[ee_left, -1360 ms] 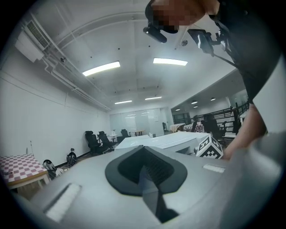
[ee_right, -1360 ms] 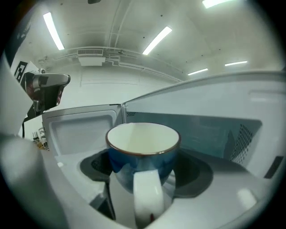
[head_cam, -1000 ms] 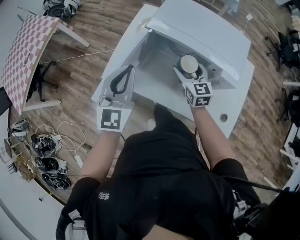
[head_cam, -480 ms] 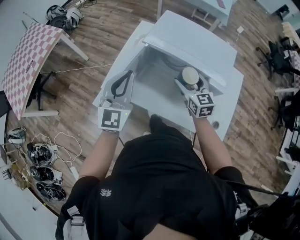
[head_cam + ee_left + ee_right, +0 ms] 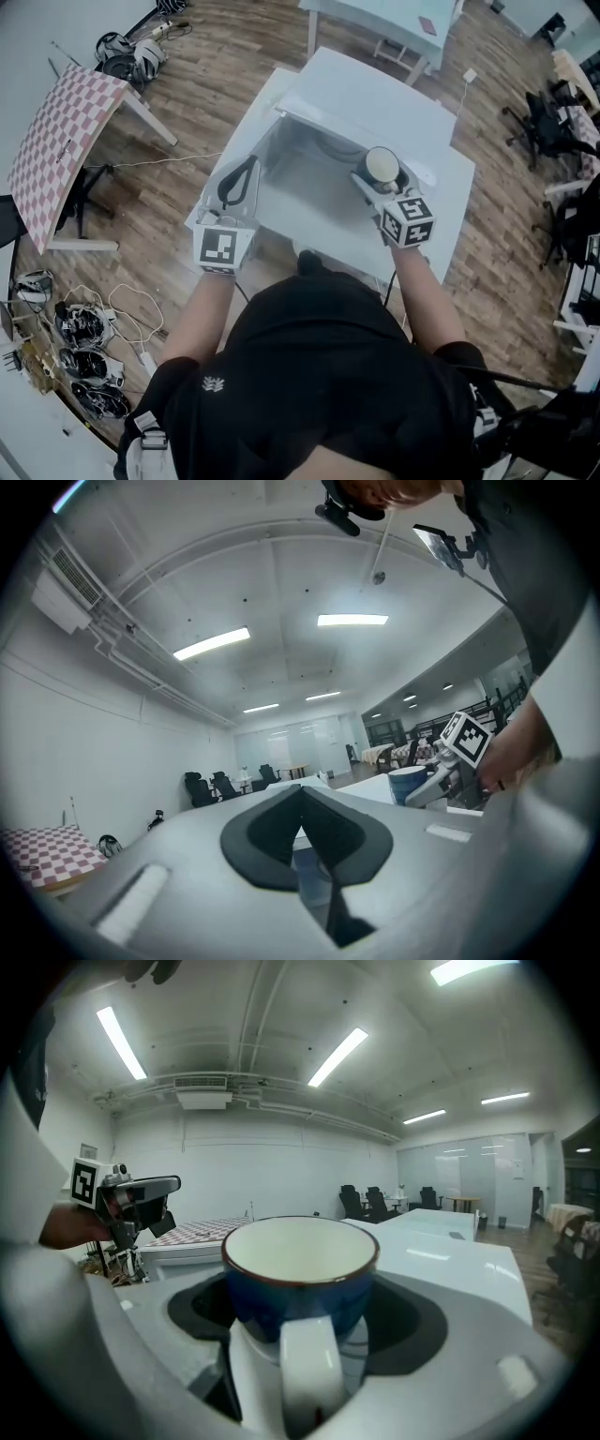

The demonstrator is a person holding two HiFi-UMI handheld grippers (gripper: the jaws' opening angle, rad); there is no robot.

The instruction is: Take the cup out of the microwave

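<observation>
My right tool [image 5: 382, 178] is clamped on the cup [image 5: 382, 163], with a jaw on either side of its body. In the right gripper view the cup sits upright between the pads, dark blue outside and cream inside with a brownish rim, and it looks empty. A white strip runs down its near face. I take that for the handle, though from this angle it could be part of the tool.

From the head view the cup is at the right front of the microwave [image 5: 375, 89], a white box on the white counter [image 5: 452, 220]. It sits just before the opening, with the pale cavity to its left. In the right gripper view there is open room and ceiling lights behind it, not the cavity walls. From above I cannot tell whether it is fully clear of the opening.

My left tool [image 5: 237, 178] is narrow: its black pads meet at the tips and nothing is between them. It hangs over the left front corner of the microwave, well apart from the cup.

A checkered board [image 5: 56, 131] leans over the wooden floor [image 5: 187, 75] to the left.
</observation>
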